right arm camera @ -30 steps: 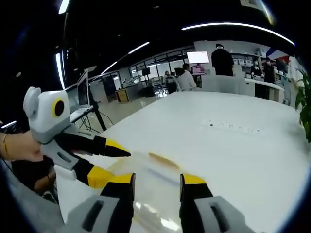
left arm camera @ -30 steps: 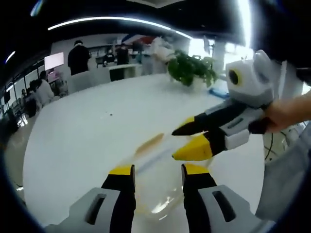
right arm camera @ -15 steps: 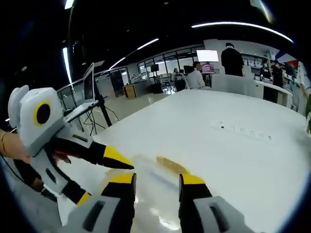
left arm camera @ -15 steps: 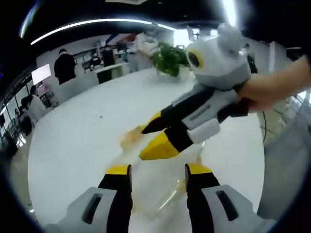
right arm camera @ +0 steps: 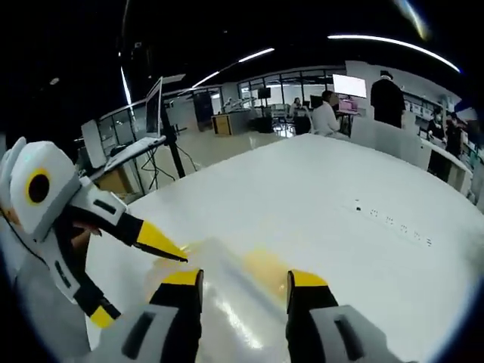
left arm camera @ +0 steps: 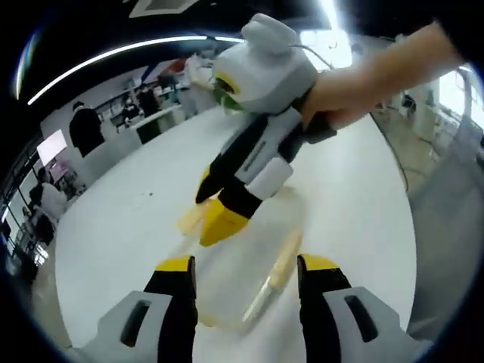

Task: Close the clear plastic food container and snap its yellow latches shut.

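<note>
Both claws, left (left arm camera: 243, 271) and right (right arm camera: 240, 278), are standing open while we are lining up on the container (left arm camera: 249, 257), its yellow latch (right arm camera: 265, 266) next needing pressing shut.

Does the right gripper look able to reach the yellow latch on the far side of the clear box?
Probably yes: the right gripper hangs open right beside that latch, with nothing between them.

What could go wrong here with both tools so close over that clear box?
The box is see-through and glary, so its latches are hard to pick out; a tool might press beside one. The right tool points steeply down at the box on the smooth white table, so a push could make it slide. The open left tool sits near, so the two might bump.
</note>
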`<move>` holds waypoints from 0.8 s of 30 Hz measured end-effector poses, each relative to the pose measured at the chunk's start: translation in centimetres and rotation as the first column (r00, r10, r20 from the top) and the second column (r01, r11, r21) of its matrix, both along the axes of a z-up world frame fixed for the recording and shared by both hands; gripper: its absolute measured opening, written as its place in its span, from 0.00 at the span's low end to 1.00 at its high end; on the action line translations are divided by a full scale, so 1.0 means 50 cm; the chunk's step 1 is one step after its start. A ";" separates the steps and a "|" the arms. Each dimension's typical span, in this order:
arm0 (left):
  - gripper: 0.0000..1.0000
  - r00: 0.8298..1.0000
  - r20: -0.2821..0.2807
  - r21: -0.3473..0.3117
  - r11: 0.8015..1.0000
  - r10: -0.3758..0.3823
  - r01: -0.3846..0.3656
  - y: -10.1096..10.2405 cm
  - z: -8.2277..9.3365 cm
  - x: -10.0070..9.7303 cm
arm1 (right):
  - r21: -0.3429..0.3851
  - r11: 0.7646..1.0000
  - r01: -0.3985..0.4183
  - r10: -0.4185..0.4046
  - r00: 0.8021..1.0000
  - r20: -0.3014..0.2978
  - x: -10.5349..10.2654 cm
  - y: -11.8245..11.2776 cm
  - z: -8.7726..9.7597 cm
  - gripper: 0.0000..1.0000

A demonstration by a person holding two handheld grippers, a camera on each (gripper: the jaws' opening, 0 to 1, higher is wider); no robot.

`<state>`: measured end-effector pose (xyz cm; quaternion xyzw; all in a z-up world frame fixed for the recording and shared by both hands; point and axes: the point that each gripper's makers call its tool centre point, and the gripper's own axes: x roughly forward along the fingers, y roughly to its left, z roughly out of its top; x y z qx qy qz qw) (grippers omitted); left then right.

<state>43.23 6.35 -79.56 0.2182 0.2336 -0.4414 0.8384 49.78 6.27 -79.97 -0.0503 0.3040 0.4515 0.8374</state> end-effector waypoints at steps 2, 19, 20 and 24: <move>0.52 1.000 0.003 0.006 1.000 -0.009 0.009 -0.001 -0.001 -0.001 | 0.013 1.000 -0.011 0.011 1.000 -0.012 0.007 0.002 0.006 0.44; 0.52 0.998 0.027 0.096 0.993 -0.064 0.061 -0.008 -0.033 -0.005 | -0.095 0.963 -0.253 0.241 0.963 -0.120 -0.003 0.007 -0.033 0.46; 0.51 0.998 0.023 0.100 0.994 -0.053 0.050 -0.006 -0.037 -0.004 | -0.109 0.960 -0.257 0.241 0.960 -0.140 -0.004 0.001 -0.037 0.46; 0.53 0.998 0.045 0.113 0.993 -0.049 0.044 -0.008 -0.043 -0.003 | -0.107 0.953 -0.283 0.267 0.954 -0.139 -0.006 0.005 -0.035 0.45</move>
